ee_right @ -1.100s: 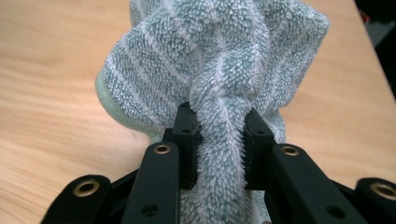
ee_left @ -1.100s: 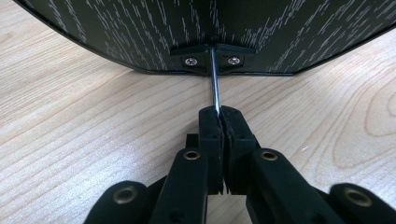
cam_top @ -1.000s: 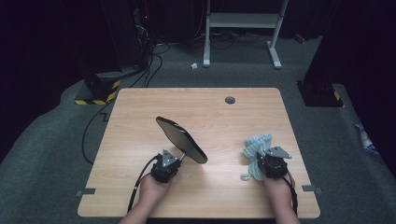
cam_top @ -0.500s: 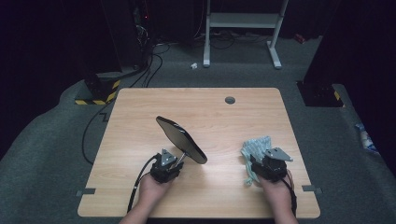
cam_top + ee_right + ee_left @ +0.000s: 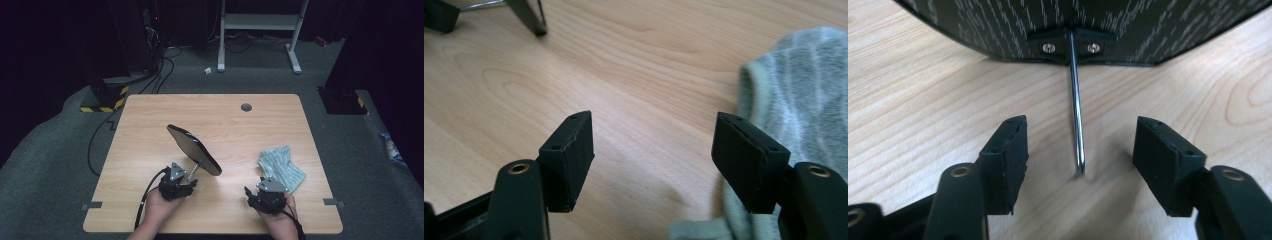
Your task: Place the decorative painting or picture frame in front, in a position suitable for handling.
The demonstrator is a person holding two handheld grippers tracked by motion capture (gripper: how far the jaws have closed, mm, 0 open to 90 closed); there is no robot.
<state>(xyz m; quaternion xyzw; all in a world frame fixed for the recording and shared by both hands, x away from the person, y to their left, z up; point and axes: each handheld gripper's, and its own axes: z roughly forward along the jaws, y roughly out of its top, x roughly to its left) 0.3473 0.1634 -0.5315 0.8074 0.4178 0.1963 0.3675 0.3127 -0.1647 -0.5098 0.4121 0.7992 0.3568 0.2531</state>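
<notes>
1 overhead view, 2 close table-level

— How is the light?
— The desk point(image 5: 150, 125) is evenly lit from above, and the room around it falls to near black. The high view is soft and grainy.
— And close up?
— The mirror's rod point(image 5: 1076, 110) glints sharply. The near black tongs point(image 5: 654, 165) blur slightly, and the cloth point(image 5: 804, 100) looks soft.

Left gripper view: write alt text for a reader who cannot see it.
A thin metal rod stands between the two open black jaws of the left hand-held gripper, untouched by either. The rod runs up to a bracket with two screws on the dark back of a mirror, and its lower end meets the light wooden table.
</notes>
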